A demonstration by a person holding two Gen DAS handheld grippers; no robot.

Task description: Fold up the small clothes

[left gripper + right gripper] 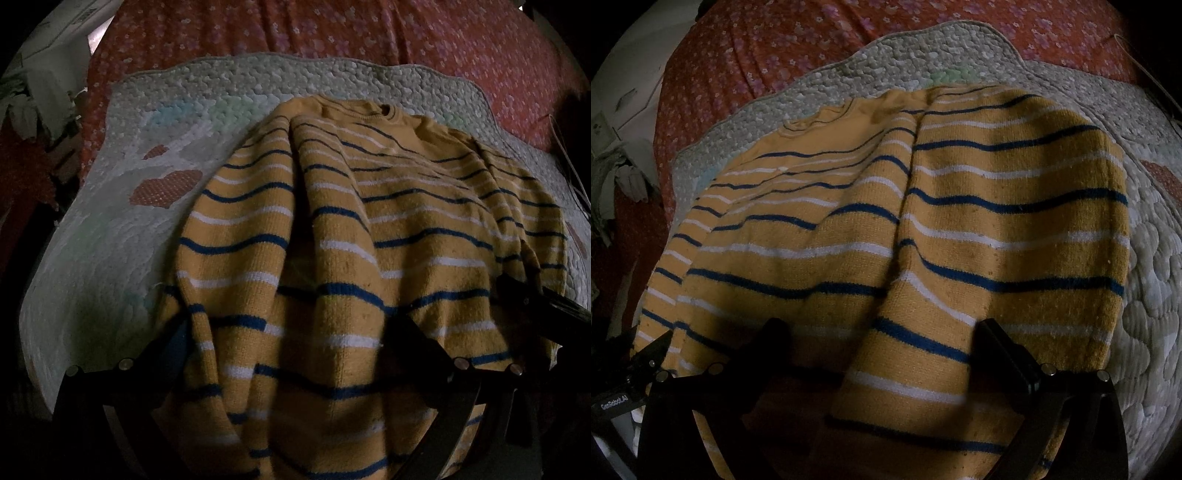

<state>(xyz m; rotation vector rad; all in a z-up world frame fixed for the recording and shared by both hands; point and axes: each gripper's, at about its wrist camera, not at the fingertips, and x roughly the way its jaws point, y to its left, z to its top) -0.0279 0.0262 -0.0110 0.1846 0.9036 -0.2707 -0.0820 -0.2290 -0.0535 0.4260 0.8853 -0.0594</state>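
Observation:
A yellow knit sweater (351, 229) with blue and white stripes lies on a pale quilted mat (122, 206), collar at the far end. It shows in the right wrist view (923, 221) too, with the mat (1152, 258) beside it. My left gripper (291, 332) is open, its fingers spread wide over the sweater's near hem. My right gripper (882, 332) is open too, fingers wide apart above the hem. The right gripper's body shows at the right edge of the left wrist view (546, 299). The left gripper's body shows at the left edge of the right wrist view (628, 373).
The mat lies on a red floral bedspread (332, 33). Crumpled pale cloth and clutter (33, 99) sit at the far left beside the bed. A thin cord (569, 162) runs along the right side.

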